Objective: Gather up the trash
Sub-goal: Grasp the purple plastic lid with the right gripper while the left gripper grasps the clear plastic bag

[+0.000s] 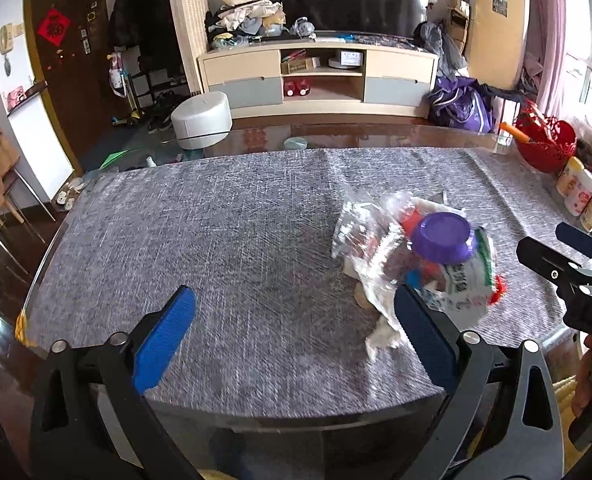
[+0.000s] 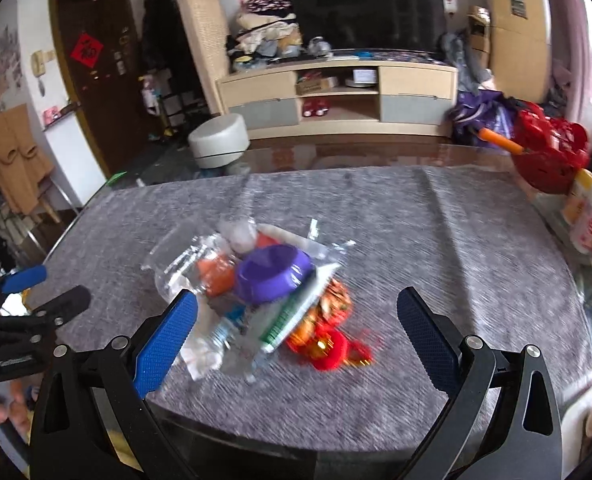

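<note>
A heap of trash (image 1: 412,264) lies on the grey tablecloth (image 1: 216,232): clear plastic wrappers, a purple lid (image 1: 442,238), a green-and-white packet (image 1: 468,284) and crumpled tissue. In the right wrist view the same heap (image 2: 256,292) also holds a red and gold ornament (image 2: 328,352), and the purple lid (image 2: 272,272) sits on top. My left gripper (image 1: 296,312) is open and empty, with the heap at its right finger. My right gripper (image 2: 296,300) hangs open and empty above the near side of the heap. Each gripper shows at the edge of the other's view.
A red basket (image 2: 552,160) and several bottles (image 2: 588,216) stand along the table's right edge. The table's glass front edge (image 1: 296,420) is just below the grippers. Beyond the table are a white stool (image 1: 202,120) and a TV cabinet (image 1: 316,76).
</note>
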Demonstrator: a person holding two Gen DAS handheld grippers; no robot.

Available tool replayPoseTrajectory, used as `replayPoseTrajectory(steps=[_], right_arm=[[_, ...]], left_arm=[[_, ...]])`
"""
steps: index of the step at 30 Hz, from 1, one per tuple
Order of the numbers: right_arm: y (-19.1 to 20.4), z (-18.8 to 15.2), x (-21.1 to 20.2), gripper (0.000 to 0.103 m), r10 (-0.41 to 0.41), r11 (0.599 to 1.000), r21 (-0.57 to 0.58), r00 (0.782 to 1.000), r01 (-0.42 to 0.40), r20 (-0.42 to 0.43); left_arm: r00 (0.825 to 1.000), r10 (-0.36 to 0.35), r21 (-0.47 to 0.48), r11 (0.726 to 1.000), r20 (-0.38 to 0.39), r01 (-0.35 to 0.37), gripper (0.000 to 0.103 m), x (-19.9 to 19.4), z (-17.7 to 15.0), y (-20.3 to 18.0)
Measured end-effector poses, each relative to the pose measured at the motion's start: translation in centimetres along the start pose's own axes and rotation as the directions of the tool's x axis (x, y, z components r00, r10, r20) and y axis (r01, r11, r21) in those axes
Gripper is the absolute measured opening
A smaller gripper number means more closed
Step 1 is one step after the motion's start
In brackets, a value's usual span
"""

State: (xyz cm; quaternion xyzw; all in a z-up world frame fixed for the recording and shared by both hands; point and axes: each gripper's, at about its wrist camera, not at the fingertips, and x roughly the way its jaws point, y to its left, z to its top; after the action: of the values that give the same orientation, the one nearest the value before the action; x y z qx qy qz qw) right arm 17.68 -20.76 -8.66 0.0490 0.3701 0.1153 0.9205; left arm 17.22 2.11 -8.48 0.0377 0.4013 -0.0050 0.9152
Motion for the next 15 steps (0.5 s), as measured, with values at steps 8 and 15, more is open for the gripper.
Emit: replayPoseTrajectory(steps=[8,15], right_arm=[[2.0,1.3,4.2,0.085,0.032,0.997,-0.067,0.998,-0.036,-0.056],[1.9,1.3,6.8,0.087,0.015,0.995,-0.096,0.994,-0.025,-0.107]], left_arm=[[0.999,-0.005,-0.007,1.0,-0.032,0.005,0.084,2.2,1.8,1.4],[0.997,-0.042,-0.003,0.999,-0.058,0.042,0.084,4.3,3.2,1.1]])
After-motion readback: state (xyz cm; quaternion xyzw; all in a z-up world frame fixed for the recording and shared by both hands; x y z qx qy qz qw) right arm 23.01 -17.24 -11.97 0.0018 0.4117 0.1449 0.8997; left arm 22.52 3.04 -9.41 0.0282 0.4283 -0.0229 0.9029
